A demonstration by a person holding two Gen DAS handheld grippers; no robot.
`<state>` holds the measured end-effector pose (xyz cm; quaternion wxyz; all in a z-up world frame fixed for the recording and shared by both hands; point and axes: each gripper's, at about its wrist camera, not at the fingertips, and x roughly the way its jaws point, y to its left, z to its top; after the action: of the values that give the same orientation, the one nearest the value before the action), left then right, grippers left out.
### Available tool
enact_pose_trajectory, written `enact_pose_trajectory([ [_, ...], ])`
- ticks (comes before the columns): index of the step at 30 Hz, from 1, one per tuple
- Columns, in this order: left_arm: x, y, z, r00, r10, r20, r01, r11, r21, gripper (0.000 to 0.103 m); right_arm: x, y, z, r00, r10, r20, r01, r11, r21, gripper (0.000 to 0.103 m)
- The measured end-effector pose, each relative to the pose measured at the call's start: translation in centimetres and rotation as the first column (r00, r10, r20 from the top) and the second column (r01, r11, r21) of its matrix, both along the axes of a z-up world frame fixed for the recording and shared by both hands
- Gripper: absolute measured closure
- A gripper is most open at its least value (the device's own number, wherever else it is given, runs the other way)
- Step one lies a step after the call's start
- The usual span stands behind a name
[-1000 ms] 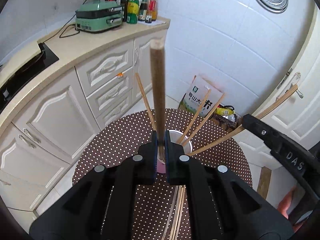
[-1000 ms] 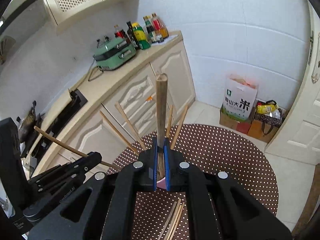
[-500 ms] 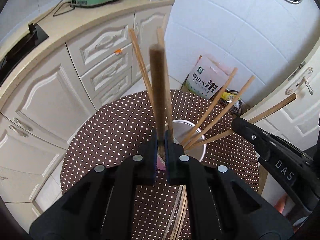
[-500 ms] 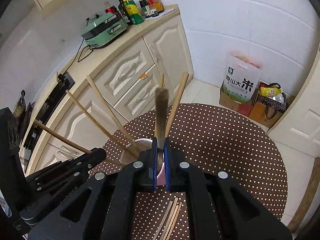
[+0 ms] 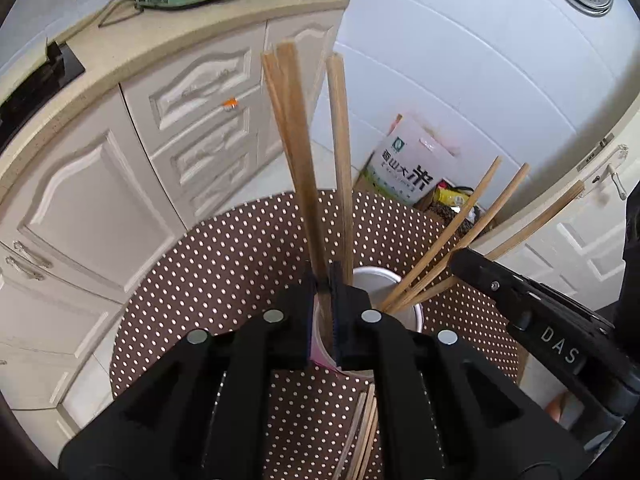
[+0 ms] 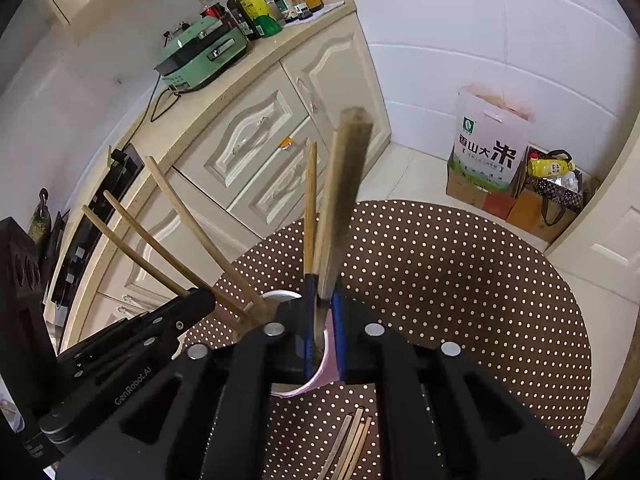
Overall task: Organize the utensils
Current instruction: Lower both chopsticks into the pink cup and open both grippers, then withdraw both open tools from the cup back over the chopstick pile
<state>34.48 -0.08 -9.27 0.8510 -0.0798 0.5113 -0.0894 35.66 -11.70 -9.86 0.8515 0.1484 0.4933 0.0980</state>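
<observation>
left gripper [image 5: 325, 280]: black jaws clenched on a long wooden chopstick [image 5: 296, 152], its lower end down in the cup
right gripper [image 6: 322, 300]: jaws have just been easing apart, a thick wooden chopstick [image 6: 344, 184] between them, pads close on it
white-and-pink round cup [image 5: 384, 280]: on the brown polka-dot round table [image 5: 224, 264], more chopsticks leaning in it
loose chopsticks [image 6: 352, 440]: flat on the near table

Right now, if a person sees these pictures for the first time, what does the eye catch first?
First the chopsticks fanning out of a white cup on the dotted table. Next, each black gripper, left and right, with a chopstick between its fingers above the cup. More chopsticks lie flat on the table's near side.
</observation>
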Motion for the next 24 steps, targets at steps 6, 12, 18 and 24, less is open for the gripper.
enact_pose_trajectory([
  [6,-0.3,0.6,-0.4,0.999,0.006,-0.032,-0.006,1.000,0.004,0.069,-0.6,-0.3,-0.2,1.000,-0.014,-0.013,0.014,1.000,0.021,0.064],
  [12,-1.4,0.7,0.6,1.000,0.001,0.017,-0.002,0.999,0.049,0.041,-1.9,-0.6,-0.2,1.000,-0.018,-0.013,0.018,1.000,0.012,0.052],
  [18,-2.3,1.0,0.8,1.000,0.003,0.021,-0.004,0.997,0.074,0.041,-3.1,-0.8,0.1,1.000,-0.021,-0.013,0.021,1.000,0.000,0.047],
  [24,-3.7,1.2,0.7,1.000,0.001,0.015,-0.003,0.996,0.087,0.041,-4.6,-1.0,0.5,1.000,-0.027,-0.011,0.027,1.000,-0.008,0.044],
])
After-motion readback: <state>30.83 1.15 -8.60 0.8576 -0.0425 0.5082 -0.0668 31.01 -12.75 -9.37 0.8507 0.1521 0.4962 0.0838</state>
